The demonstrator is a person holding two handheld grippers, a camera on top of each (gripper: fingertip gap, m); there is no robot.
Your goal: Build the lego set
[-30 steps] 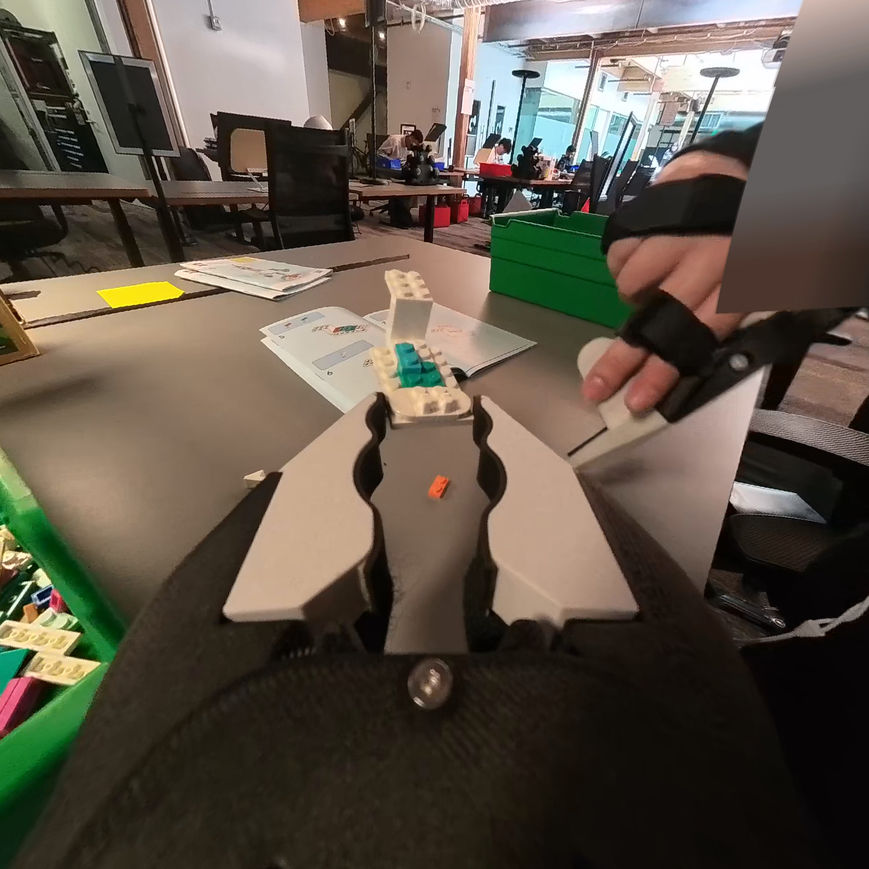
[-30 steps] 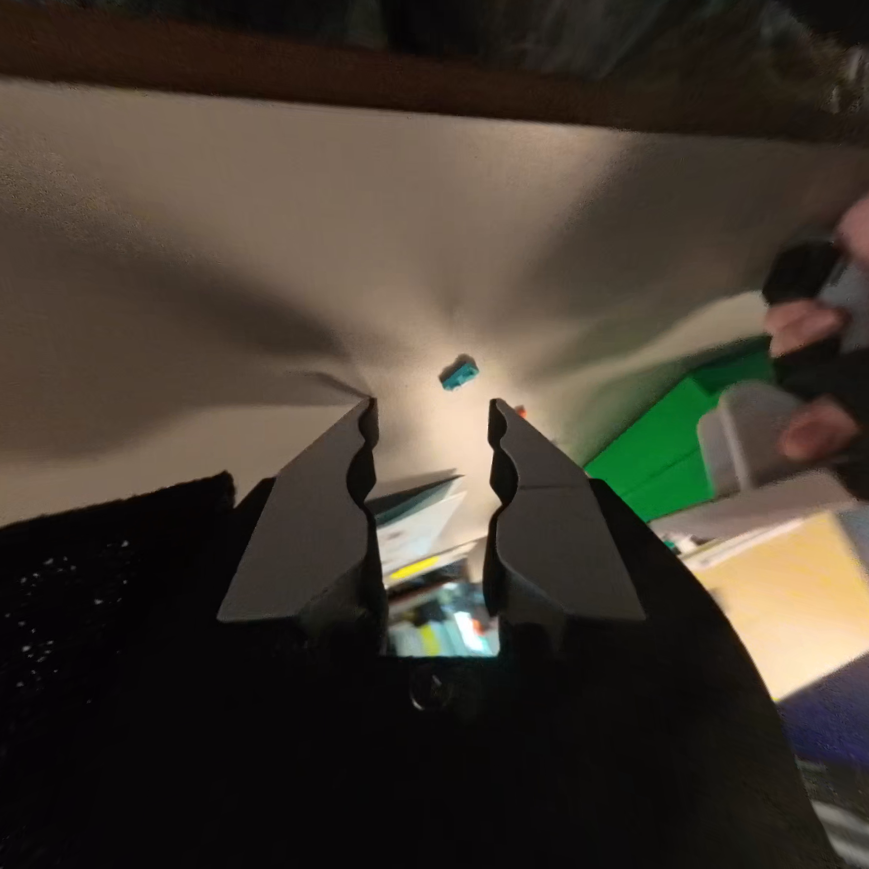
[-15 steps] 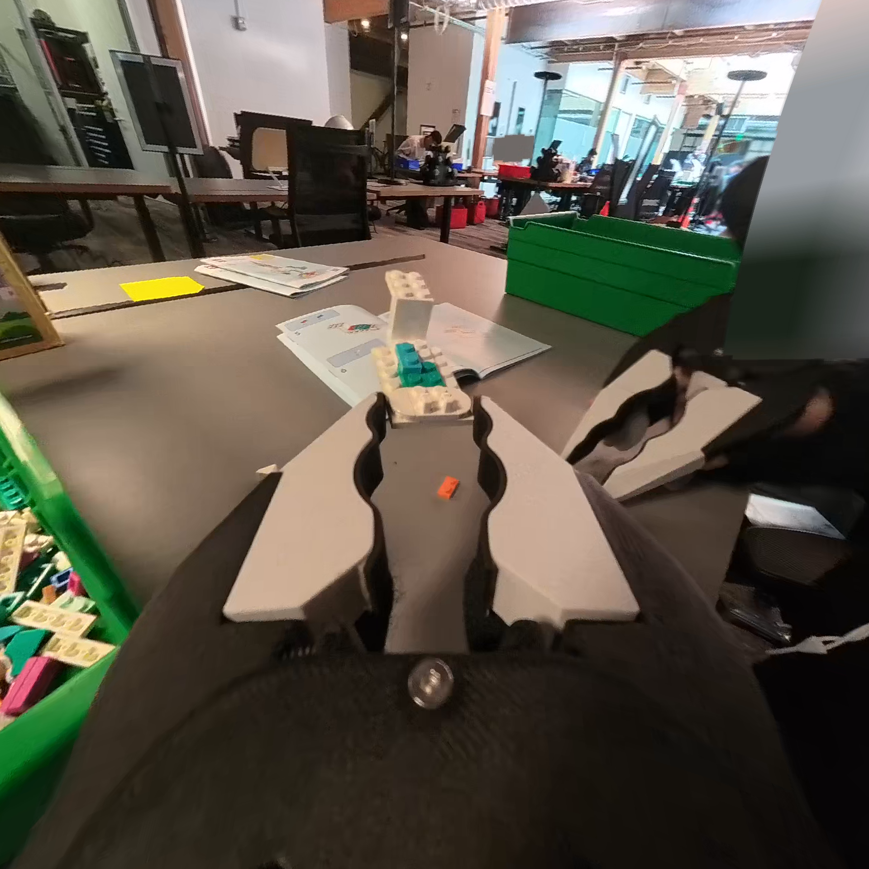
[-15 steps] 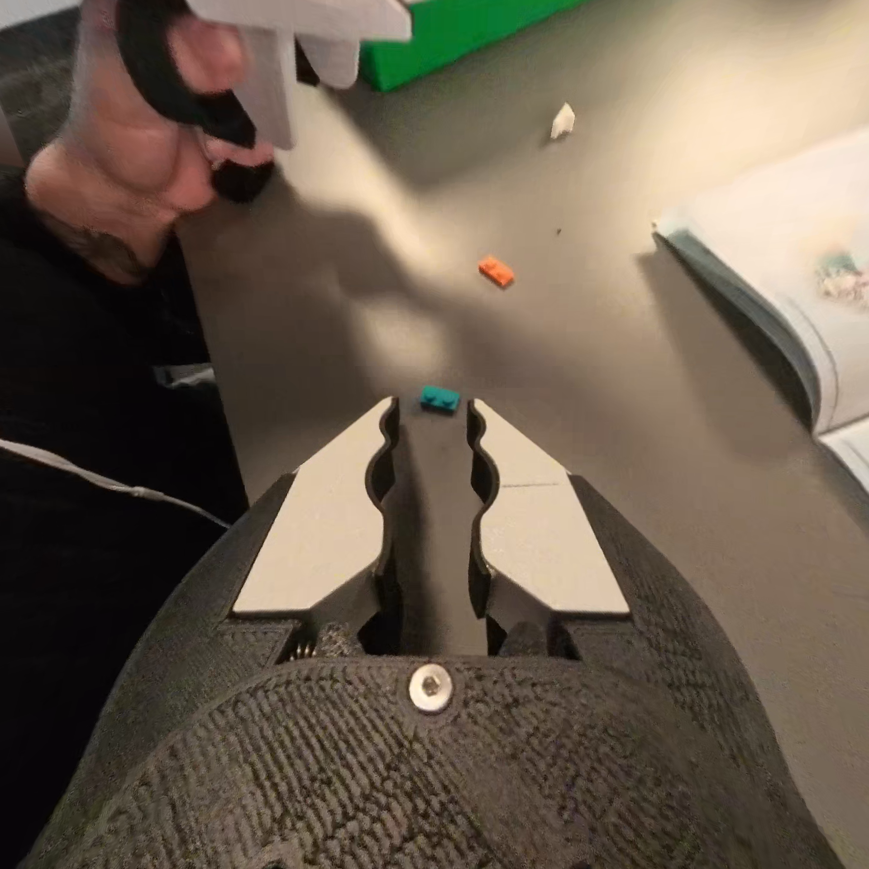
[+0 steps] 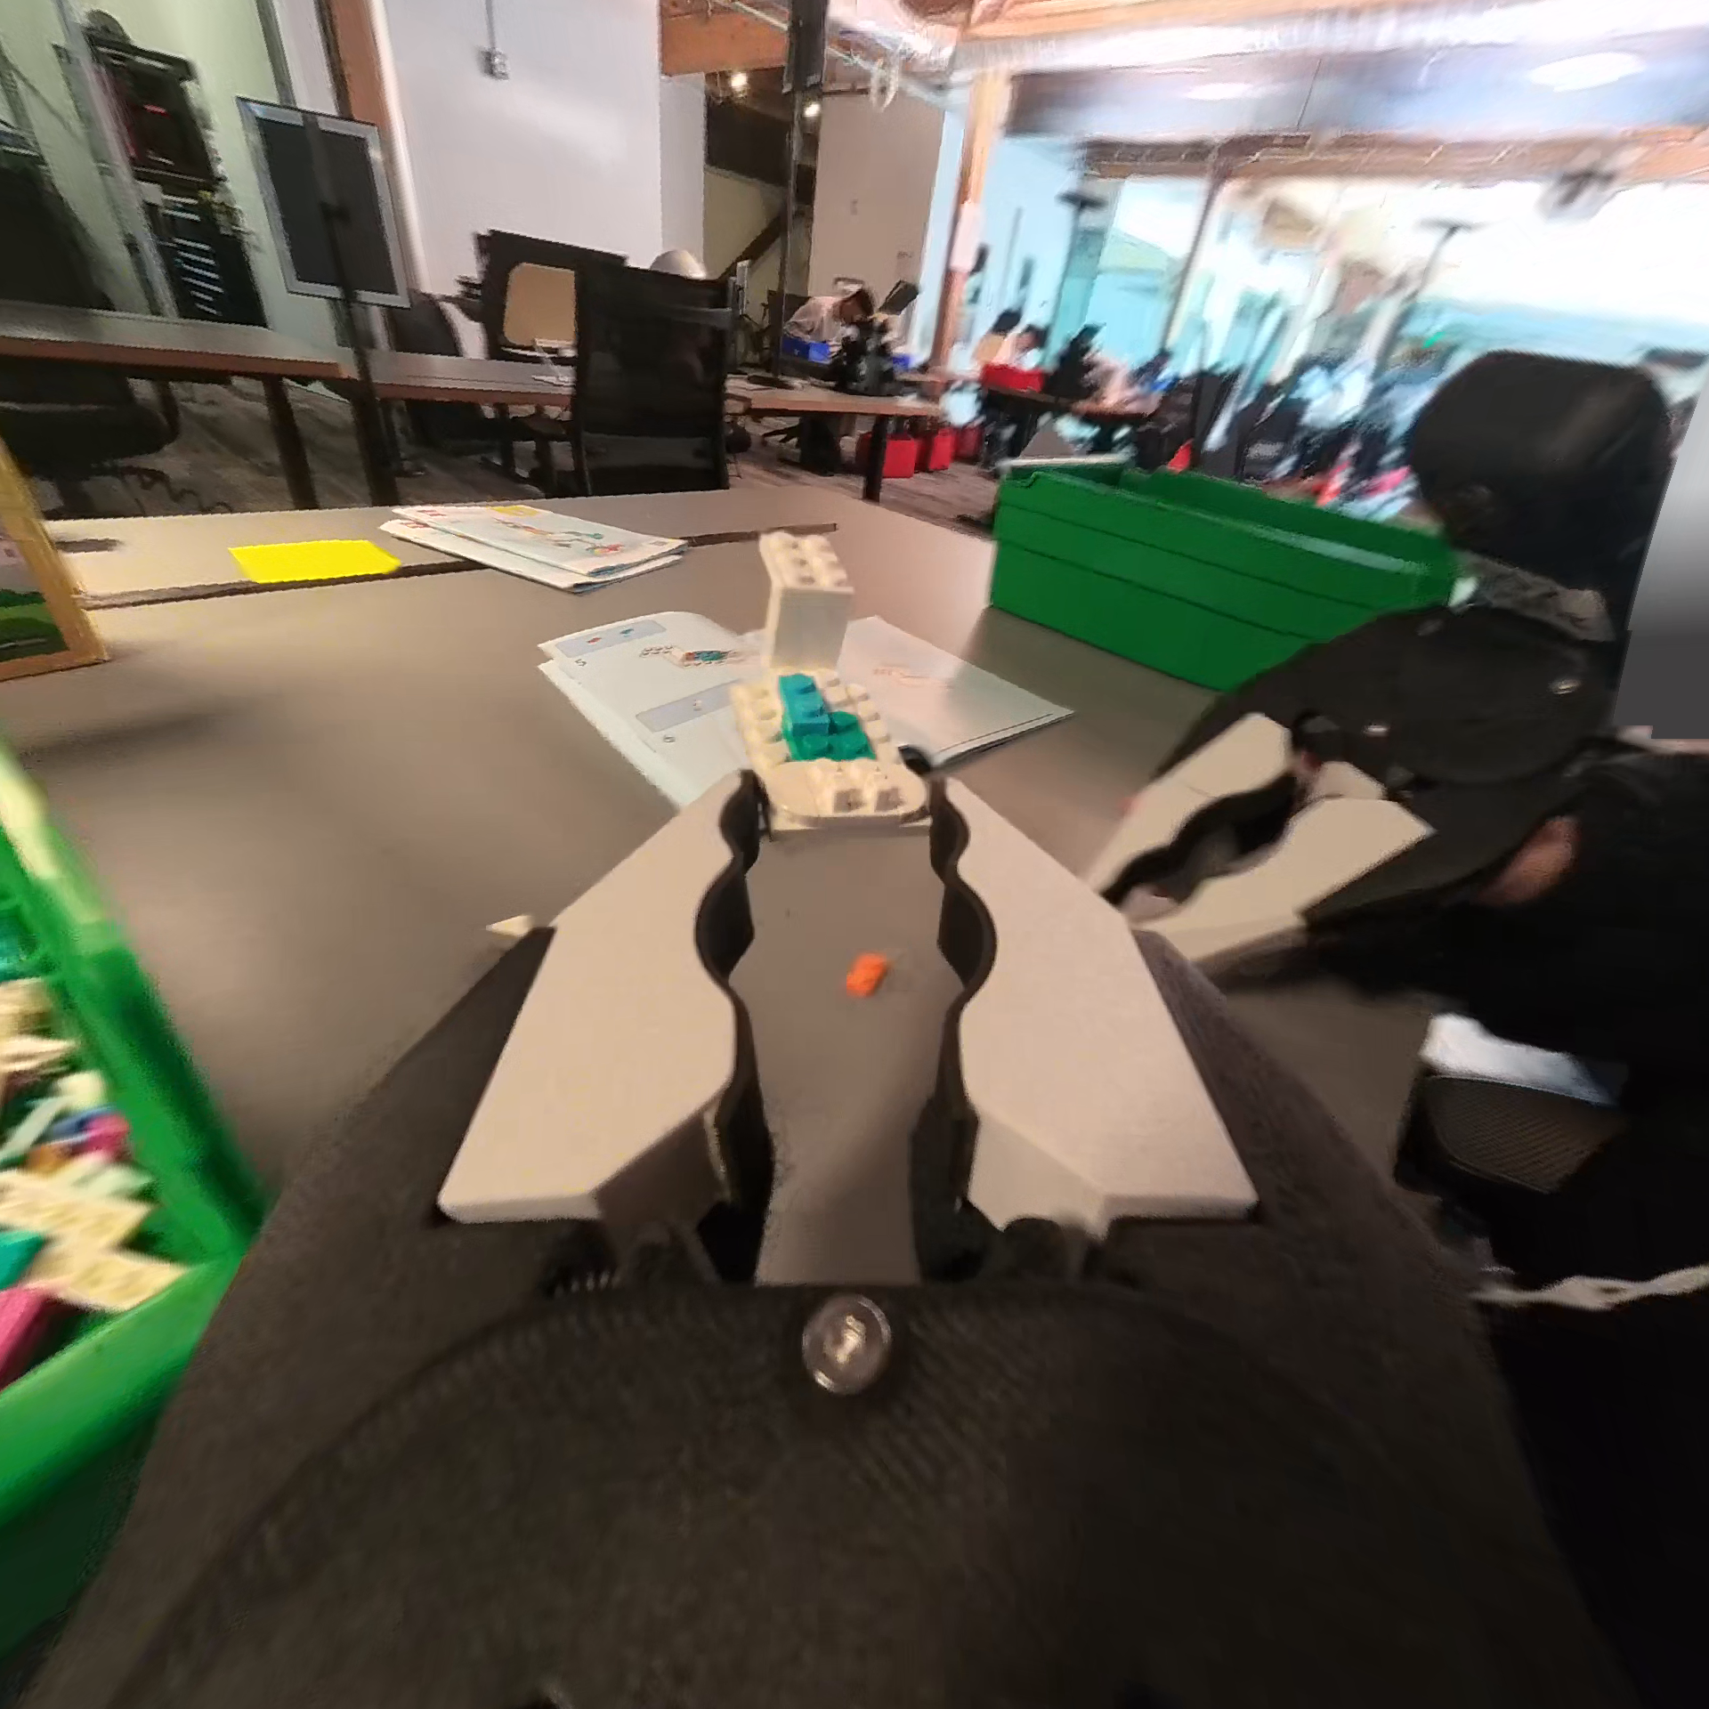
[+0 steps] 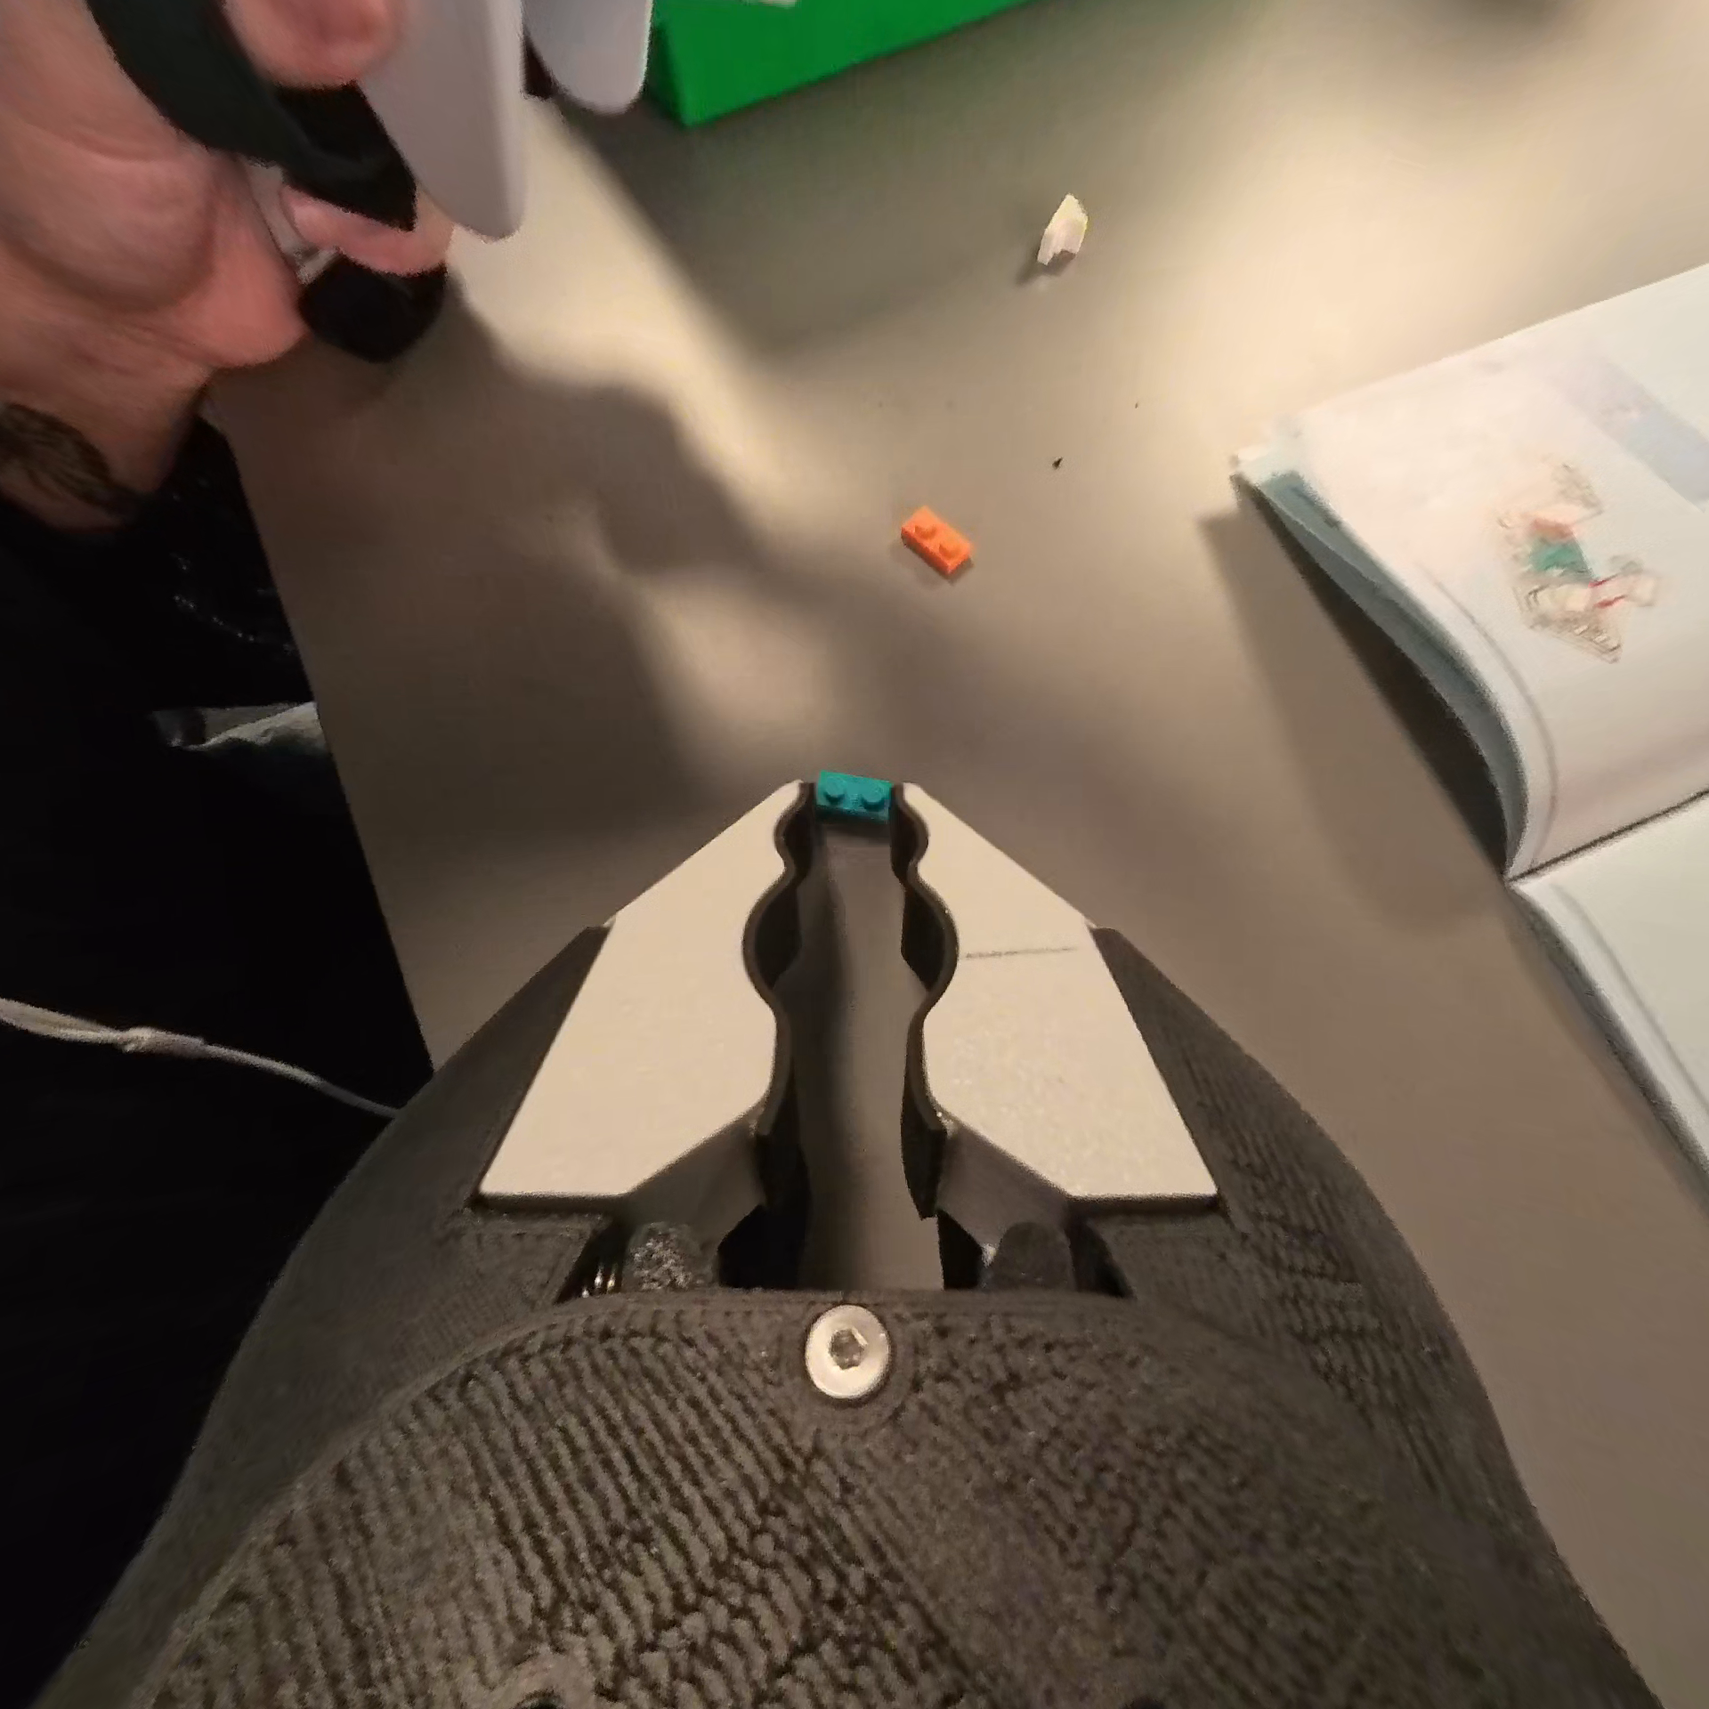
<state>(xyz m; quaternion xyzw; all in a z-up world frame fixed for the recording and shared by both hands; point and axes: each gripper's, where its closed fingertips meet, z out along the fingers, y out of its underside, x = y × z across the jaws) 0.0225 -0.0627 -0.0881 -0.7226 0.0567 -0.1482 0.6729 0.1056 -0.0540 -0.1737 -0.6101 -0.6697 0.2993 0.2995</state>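
Teal plate pinched near the bench edge

The teal plate (image 6: 853, 797) sits pinched in the right tongs (image 6: 851, 803), nearly closed, close to the bench (image 6: 1063, 832) edge (bare surface beyond). Past it lies an orange plate (image 6: 937, 541). The left tongs (image 5: 843, 803) clamp the white model (image 5: 823, 740).

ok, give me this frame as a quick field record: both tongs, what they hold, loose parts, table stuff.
left tongs: shut on the white plate assembly with teal bricks and an upright white brick, held above the table
right tongs: closed on the small teal two-stud plate at the fingertips, low over the grey table
loose parts: small orange two-stud plate; small white piece
paper: open instruction booklet
bins: green bin of mixed bricks; stacked green bins
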